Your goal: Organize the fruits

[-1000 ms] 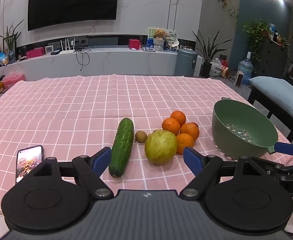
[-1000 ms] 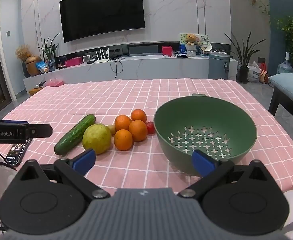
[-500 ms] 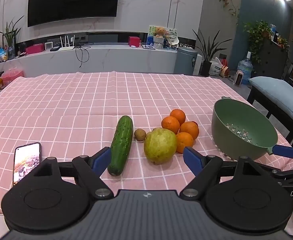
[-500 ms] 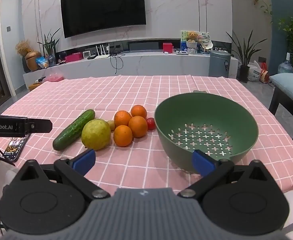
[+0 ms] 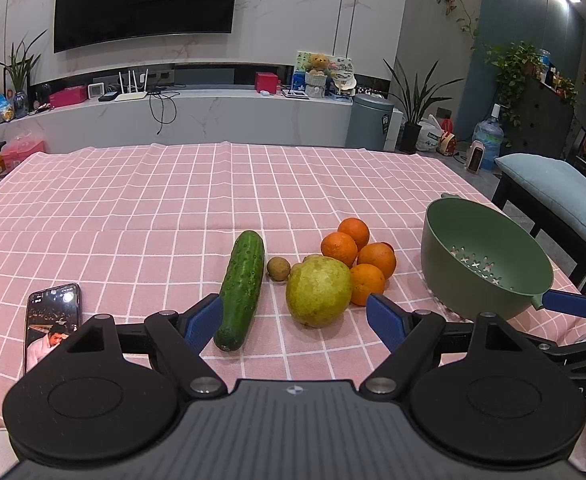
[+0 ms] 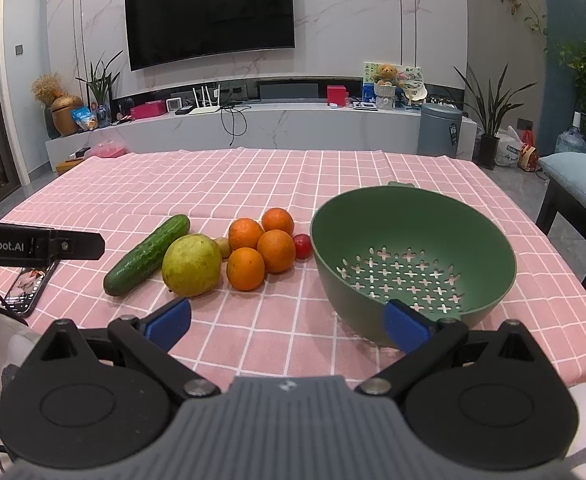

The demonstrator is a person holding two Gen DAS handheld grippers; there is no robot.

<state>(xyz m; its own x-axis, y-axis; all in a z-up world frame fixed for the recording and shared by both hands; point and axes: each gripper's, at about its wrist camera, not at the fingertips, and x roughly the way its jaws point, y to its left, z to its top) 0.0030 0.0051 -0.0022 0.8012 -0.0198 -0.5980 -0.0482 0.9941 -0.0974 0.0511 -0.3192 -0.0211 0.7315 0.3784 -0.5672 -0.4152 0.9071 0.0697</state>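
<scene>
Fruits on the counter (image 5: 133, 208): left view, cucumber (image 5: 241, 289) and guava (image 5: 319, 291) lie just ahead between the left gripper (image 5: 295, 322) fingers, spread apart, empty. Right view: right gripper (image 6: 289, 322) fingers apart, empty; green colander (image 6: 413, 264) touching right finger, oranges (image 6: 261, 252) ahead-left.

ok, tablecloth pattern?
Pink tablecloth with a white grid check; the right wrist view shows it best.
</scene>
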